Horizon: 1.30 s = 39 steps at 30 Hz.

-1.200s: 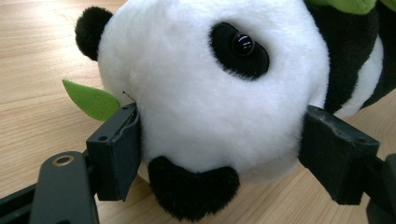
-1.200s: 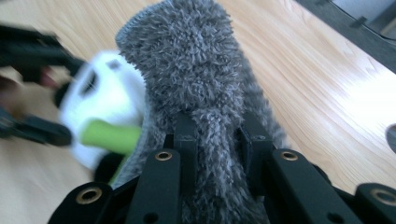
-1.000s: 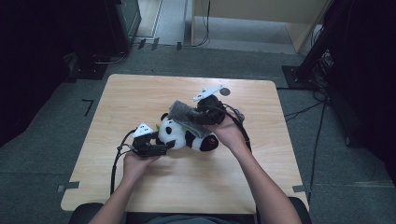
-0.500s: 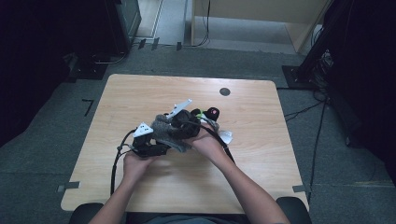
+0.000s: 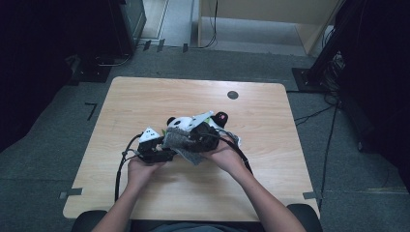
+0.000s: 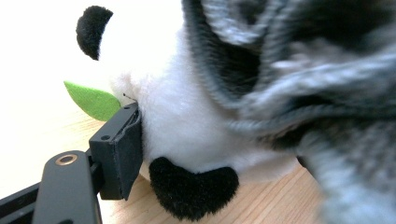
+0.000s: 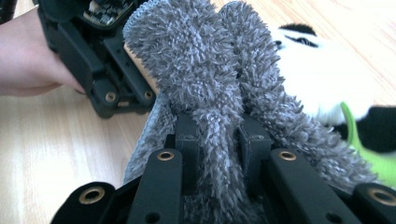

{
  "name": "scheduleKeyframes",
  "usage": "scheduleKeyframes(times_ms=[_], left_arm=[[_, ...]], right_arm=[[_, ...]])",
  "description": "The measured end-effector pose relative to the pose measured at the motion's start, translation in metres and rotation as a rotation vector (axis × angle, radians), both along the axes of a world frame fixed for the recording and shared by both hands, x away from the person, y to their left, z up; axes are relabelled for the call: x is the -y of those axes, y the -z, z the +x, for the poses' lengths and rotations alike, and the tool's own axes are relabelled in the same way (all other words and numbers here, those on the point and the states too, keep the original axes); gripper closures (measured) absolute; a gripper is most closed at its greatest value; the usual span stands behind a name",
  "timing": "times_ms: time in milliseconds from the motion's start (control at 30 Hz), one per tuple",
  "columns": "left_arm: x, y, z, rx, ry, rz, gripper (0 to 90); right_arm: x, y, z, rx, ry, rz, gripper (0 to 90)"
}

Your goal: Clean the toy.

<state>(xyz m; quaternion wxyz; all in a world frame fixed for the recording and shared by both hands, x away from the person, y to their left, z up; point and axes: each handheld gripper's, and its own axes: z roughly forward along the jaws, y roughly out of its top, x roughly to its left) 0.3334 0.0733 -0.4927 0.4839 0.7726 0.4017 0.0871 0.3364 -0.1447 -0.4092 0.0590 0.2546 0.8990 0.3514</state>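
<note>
At mid-table in the high view, over the pale wooden table (image 5: 145,101): black-and-white plush panda (image 5: 181,122) lying on the wood between two hands, grey shaggy microfibre cloth (image 5: 181,140) bunched across its near side. Left gripper (image 5: 164,145) in at the toy's left flank, right gripper (image 5: 200,135) on top with the cloth. Looks like the cloth-over-panda step, whether wiping or covering, and only partly done, with the head bare at the far side.

On to the left gripper view: one black pad (image 6: 128,154) pressed into the white belly just above a black paw, green felt leaf (image 6: 91,100) poking out behind. Other pad hidden under grey pile, but reads as a wide clamp on the toy. No telling that from above.

Over to the right gripper view: jaws narrow, pinching one fold of cloth between them, the rest fanning up and forward against the other gripper's black body. Panda's face off to the right, uncovered.

Next, by the look of it: drag the fold on across the head, keeping the pinch tight and the toy pinned.
</note>
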Motion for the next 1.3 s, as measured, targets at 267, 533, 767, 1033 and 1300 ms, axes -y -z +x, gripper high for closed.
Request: scheduleKeyframes(times_ms=[267, 533, 767, 1033, 1300], left_arm=[[-0.002, 0.0, 0.001, -0.011, -0.002, -0.021, 21.6], [-0.001, 0.0, 0.001, -0.008, 0.001, -0.021, 22.0], [-0.001, 0.001, 0.001, -0.009, 0.002, -0.024, 22.2], [-0.002, 0.001, 0.002, -0.01, 0.007, -0.025, 22.1], [-0.002, 0.001, 0.002, -0.006, 0.004, -0.023, 22.1]], right_arm=[[0.026, 0.0, -0.009, -0.018, 0.025, -0.001, 74.7], [0.05, -0.006, -0.012, -0.02, 0.05, -0.012, 74.7], [0.054, -0.012, -0.014, -0.021, 0.058, 0.009, 74.9], [0.044, -0.046, -0.006, 0.052, 0.061, 0.067, 74.9], [0.02, -0.059, 0.022, 0.081, 0.092, 0.101, 74.8]])
